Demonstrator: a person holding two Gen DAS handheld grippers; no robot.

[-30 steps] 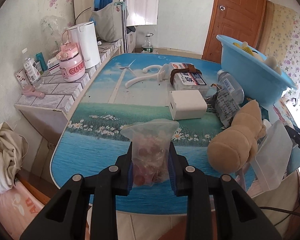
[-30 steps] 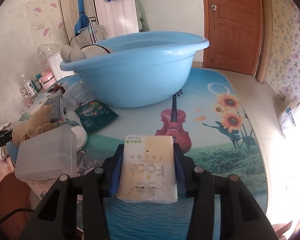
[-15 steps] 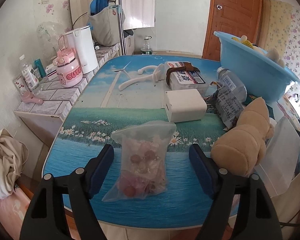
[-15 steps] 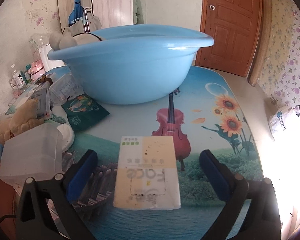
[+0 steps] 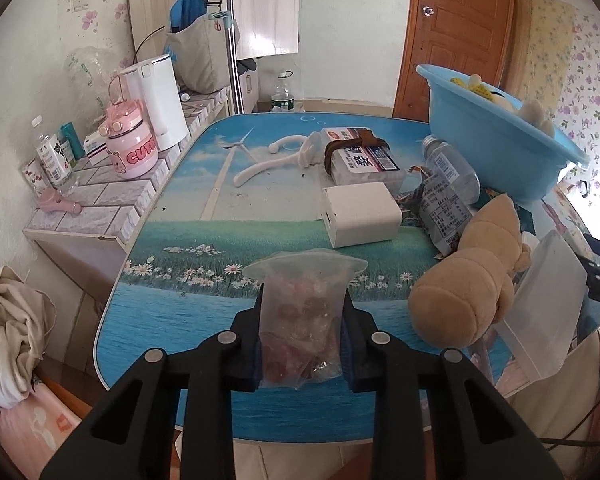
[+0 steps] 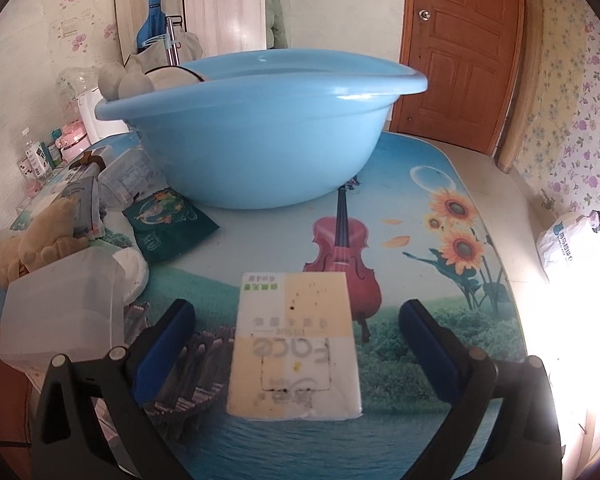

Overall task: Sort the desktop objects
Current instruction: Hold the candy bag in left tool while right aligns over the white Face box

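A clear plastic bag of pink and red sweets (image 5: 300, 280) stands near the front edge of the picture-print table (image 5: 204, 320). My left gripper (image 5: 303, 304) is closing on it, and its pads press the bag from both sides. In the right wrist view a white-and-yellow tissue pack (image 6: 296, 360) lies flat on the table (image 6: 420, 240). My right gripper (image 6: 296, 312) stands wide open around the pack, with both pads clear of it. Behind the pack sits a big blue basin (image 6: 260, 140) with soft toys showing over its rim.
A tan plush toy (image 5: 460, 280), a white box (image 5: 360, 212), a snack packet, a bottle and a clear plastic container (image 5: 548, 300) crowd the table's right side. A tiled shelf (image 5: 100, 208) on the left carries a pink bottle and a white kettle.
The left jaws opened off the sweets bag, then came back together on it. The right jaws let go of the tissue pack and spread wide; the pack now lies on the table.
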